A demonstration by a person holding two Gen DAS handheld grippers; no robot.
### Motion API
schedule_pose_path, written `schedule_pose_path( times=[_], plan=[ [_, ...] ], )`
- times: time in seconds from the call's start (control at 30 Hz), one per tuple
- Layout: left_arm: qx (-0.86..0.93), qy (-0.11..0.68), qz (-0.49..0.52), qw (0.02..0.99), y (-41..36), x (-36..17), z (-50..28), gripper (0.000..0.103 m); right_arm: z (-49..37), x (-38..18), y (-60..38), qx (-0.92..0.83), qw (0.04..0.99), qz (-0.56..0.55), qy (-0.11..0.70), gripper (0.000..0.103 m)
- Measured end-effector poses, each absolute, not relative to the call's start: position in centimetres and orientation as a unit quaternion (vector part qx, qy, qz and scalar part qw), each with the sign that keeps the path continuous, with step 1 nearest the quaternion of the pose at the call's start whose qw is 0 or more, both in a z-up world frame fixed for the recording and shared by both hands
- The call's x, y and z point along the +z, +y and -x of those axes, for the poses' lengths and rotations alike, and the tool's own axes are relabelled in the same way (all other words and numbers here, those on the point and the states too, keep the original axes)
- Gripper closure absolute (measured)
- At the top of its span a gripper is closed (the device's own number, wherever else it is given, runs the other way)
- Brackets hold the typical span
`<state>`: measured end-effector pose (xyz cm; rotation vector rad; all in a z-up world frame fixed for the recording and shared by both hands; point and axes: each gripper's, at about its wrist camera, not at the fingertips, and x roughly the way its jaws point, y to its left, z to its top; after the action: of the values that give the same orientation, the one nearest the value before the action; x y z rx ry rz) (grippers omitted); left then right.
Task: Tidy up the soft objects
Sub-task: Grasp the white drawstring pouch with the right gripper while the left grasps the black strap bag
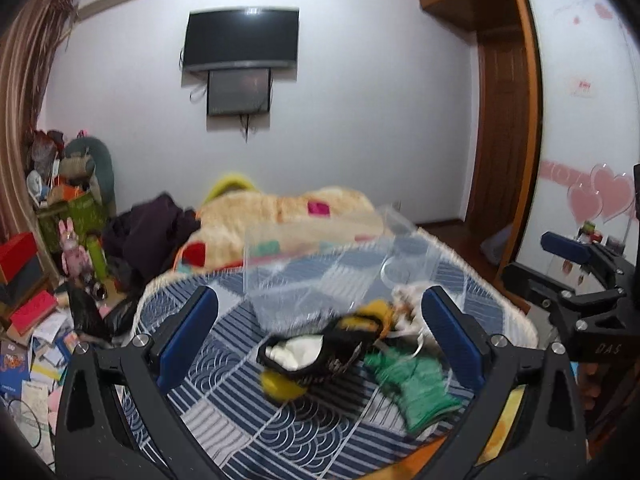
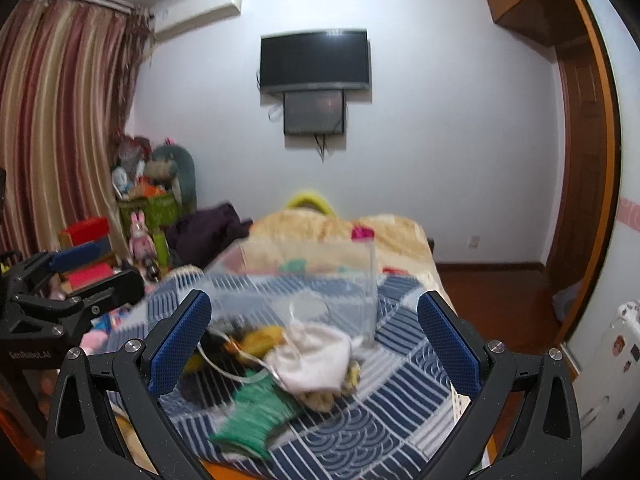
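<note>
Both grippers, left gripper and right gripper, hold jaws wide, empty, above the bed; only the left view shows the black pouch clearly, while the clear box stands behind the white cloth.

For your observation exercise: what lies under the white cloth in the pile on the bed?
In the right wrist view the white cloth lies on something yellow and tan, beside a green item. The cloth covers the rest of what it lies on.

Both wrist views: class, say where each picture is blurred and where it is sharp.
Left wrist view: the clear box and the soft pile are smeared, while the left gripper stays sharp. Right wrist view: the same box and white cloth are blurred; the TV looks fairly crisp, walls bowed by the fisheye.
</note>
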<state>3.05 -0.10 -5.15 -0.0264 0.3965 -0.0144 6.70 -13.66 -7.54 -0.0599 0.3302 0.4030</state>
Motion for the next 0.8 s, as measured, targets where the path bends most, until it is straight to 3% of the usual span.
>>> schedule_pose_path(
  times=[0.13, 0.2, 0.47, 0.7, 0.8],
  plan=[
    [-0.008, 0.224, 0.028, 0.974, 0.6, -6.8, -4.4, 0.000, -8.1, -9.1, -14.2, 0.200, 0.959, 0.023, 0.201, 0.000],
    [-0.011, 0.235, 0.037, 0.971, 1.1, -7.6, -5.1, 0.005, -8.9, -9.8, -14.5, 0.201, 0.954, 0.016, 0.219, 0.001],
    [-0.029, 0.299, 0.059, 0.952, 1.3, -10.9, -7.1, 0.020, -11.7, -12.6, -14.1, 0.217, 0.934, 0.001, 0.283, 0.022],
    [-0.038, 0.302, 0.054, 0.951, 0.8, -12.0, -7.5, 0.045, -13.3, -14.5, -13.0, 0.244, 0.912, -0.019, 0.329, 0.041],
    [-0.047, 0.297, 0.052, 0.952, 0.8, -11.9, -7.4, 0.063, -13.5, -14.7, -12.9, 0.255, 0.906, -0.029, 0.336, 0.062]
  ],
)
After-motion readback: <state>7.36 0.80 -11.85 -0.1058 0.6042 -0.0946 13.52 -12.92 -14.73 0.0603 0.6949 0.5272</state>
